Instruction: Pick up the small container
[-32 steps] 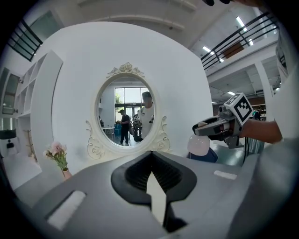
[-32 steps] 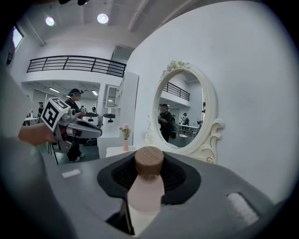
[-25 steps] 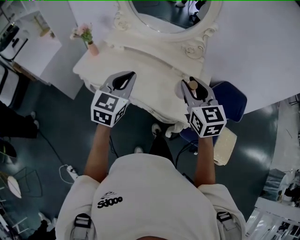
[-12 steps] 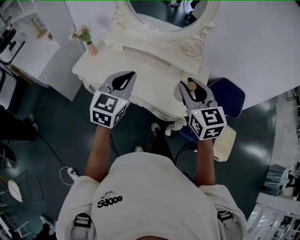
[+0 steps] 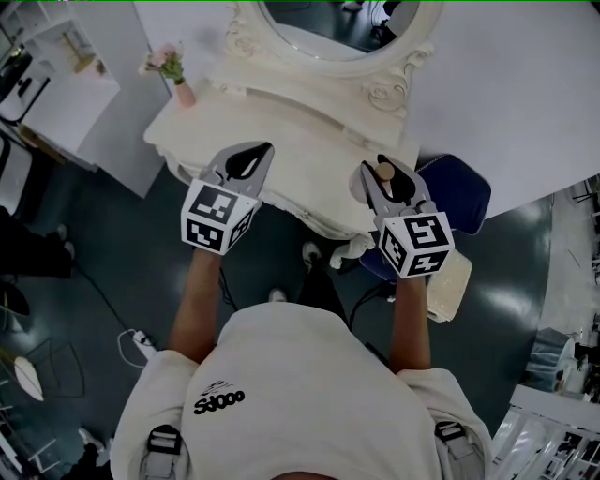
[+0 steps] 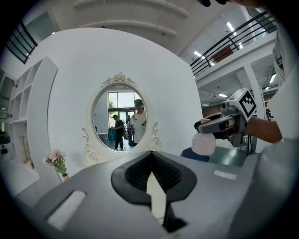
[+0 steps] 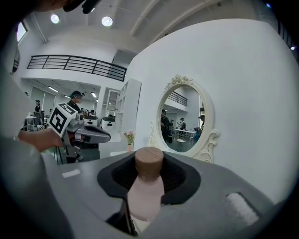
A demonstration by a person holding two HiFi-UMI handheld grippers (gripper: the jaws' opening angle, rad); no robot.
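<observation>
The small container (image 5: 384,172) is a pale pink bottle with a round wooden cap. My right gripper (image 5: 379,161) is shut on it and holds it in the air over the front right edge of the white vanity table (image 5: 281,131). In the right gripper view the bottle (image 7: 145,186) stands upright between the jaws, cap uppermost. The left gripper view shows its rounded body (image 6: 204,144) hanging below the right gripper (image 6: 210,126). My left gripper (image 5: 262,147) is shut and empty, level with the right one over the table's front left.
An oval mirror (image 5: 347,28) in an ornate white frame stands at the back of the table. A pink vase of flowers (image 5: 178,80) sits at the table's far left corner. A blue seat (image 5: 459,197) and a cream cushion (image 5: 450,291) are at the right.
</observation>
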